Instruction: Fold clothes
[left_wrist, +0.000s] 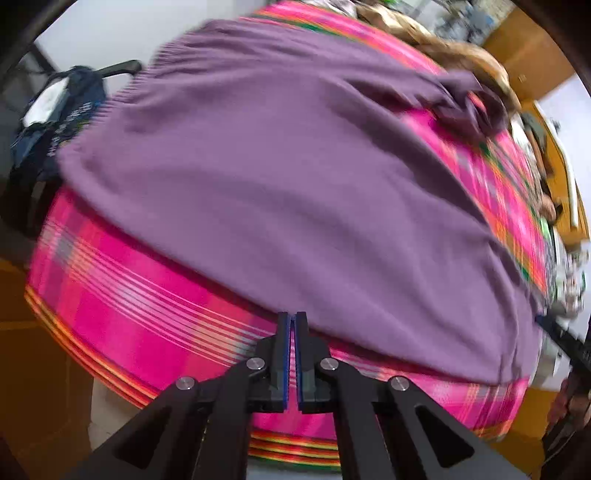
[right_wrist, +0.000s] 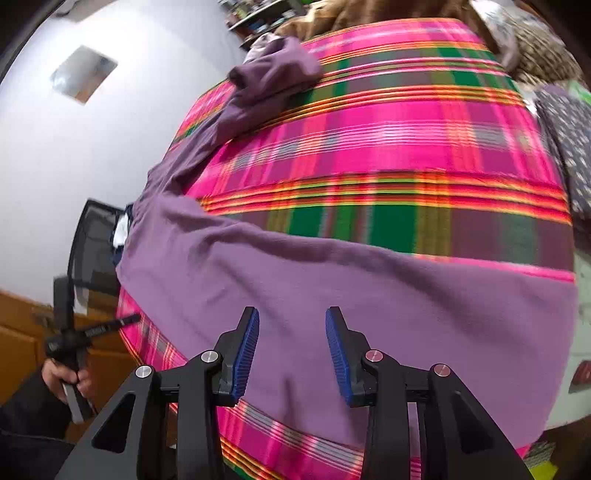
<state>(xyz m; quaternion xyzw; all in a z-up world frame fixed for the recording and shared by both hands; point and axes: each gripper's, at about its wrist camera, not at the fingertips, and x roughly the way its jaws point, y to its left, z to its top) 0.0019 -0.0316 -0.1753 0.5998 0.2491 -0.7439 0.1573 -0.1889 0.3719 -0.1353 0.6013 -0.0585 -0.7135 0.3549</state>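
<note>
Nearest, 2 grippers: the left gripper (left_wrist: 292, 321) has its jaws pressed together on nothing, while the right gripper (right_wrist: 291, 325) stands wide and empty. Both angle down over 1 purple garment (left_wrist: 280, 177), spread on 1 pink plaid blanket (right_wrist: 388, 147), sleeve bunched farthest away.

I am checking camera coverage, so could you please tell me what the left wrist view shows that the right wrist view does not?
Only the left wrist view shows the shut left hand-held gripper and the dark blue bag. Only the right wrist view shows the open right hand-held gripper and the hand grasping a tool. Both show the purple garment spread over the pink plaid cloth.
</note>
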